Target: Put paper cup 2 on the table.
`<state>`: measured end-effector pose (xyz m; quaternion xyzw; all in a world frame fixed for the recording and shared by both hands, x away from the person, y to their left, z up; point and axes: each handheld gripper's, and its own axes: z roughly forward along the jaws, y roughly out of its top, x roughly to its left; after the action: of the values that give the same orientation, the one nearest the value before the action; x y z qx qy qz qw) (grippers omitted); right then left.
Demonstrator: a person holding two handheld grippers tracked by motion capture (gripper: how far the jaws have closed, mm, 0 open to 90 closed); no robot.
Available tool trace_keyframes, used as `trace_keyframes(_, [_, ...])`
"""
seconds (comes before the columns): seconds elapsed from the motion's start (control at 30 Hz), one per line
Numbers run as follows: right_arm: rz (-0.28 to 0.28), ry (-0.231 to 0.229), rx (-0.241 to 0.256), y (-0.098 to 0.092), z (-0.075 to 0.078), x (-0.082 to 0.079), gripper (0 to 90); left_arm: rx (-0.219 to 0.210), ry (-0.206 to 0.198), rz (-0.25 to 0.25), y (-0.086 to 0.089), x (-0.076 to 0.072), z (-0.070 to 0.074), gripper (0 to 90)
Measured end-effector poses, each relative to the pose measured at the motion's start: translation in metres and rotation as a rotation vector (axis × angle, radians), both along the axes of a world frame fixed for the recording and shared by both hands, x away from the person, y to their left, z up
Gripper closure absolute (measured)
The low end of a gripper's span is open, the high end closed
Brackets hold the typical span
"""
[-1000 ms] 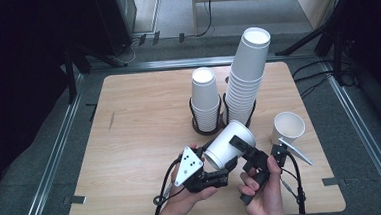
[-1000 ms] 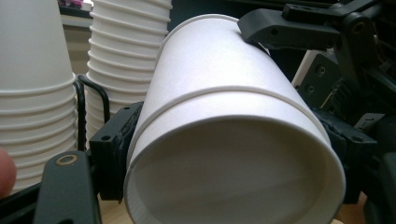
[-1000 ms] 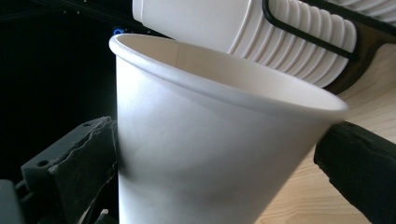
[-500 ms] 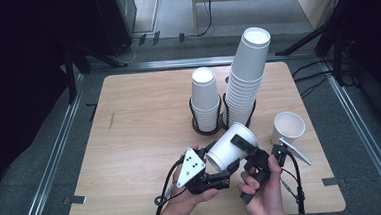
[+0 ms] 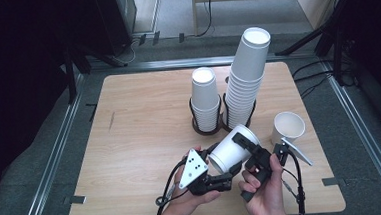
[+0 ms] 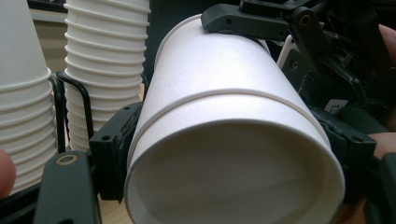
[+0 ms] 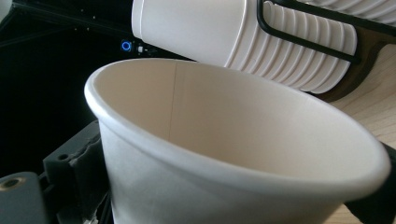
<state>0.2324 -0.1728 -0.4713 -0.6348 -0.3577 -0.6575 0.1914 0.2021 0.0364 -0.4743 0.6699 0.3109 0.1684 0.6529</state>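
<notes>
Near edge of the desk point(image 5: 130, 141), high view: two hands enter from below, each holding one set of tongs. The left tongs point(image 5: 223, 178) and the right tongs point(image 5: 246, 146) meet on a single white paper cup point(image 5: 231, 152), held lying on its side just above the desk surface, base toward the left hand and open mouth toward the right hand.

Left gripper view: the cup point(image 6: 224, 135) lies between the two black jaws, which press its wall on either side near the base; a raised line rings the wall, and whether this marks a second nested cup cannot be told. The right tongs point(image 6: 261, 23) sit at the far rim, one jaw over the top of the wall.

Right gripper view: the cup's open mouth point(image 7: 243, 154) faces the camera, with one jaw low at the left against the outer wall; these tongs are closed over the rim.

To the right, on the desk and apart from the hands, stands one loose cup point(image 5: 288, 127), upright and open.

Farther back, two stacks of inverted cups stand side by side in a black wire holder point(image 5: 205, 126): a short stack point(image 5: 205, 99) at left and a tall stack point(image 5: 246, 76) at right, leaning slightly.
</notes>
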Motion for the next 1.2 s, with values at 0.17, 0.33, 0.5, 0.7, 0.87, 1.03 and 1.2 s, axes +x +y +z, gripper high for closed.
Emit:
trace_keyframes(0.17, [0.004,0.009,-0.001,0.001,0.001,-0.001,8.6,-0.007,0.010,-0.014,0.001,0.002,-0.001,20.8])
trace_keyframes(0.33, [-0.002,0.006,-0.017,0.001,0.002,-0.001,9.8,-0.009,0.021,-0.013,0.001,0.002,0.000,19.9])
trace_keyframes(0.5, [-0.016,-0.012,-0.044,0.002,0.003,-0.003,10.6,0.001,0.015,-0.009,0.001,0.002,0.000,19.0])
trace_keyframes(0.7, [-0.060,-0.042,-0.069,-0.001,0.008,-0.004,10.9,0.022,0.031,0.000,0.003,0.002,0.003,14.7])
trace_keyframes(0.87, [-0.078,-0.059,-0.095,-0.004,0.010,-0.005,11.0,0.044,0.062,-0.011,0.007,0.003,0.007,10.5])
trace_keyframes(1.03, [-0.112,-0.093,-0.138,-0.006,0.012,-0.005,11.2,0.059,0.088,-0.032,0.007,0.003,0.008,4.3])
trace_keyframes(1.2, [-0.153,-0.116,-0.190,-0.010,0.013,-0.004,11.2,0.073,0.094,-0.033,0.008,0.004,0.008,2.2])
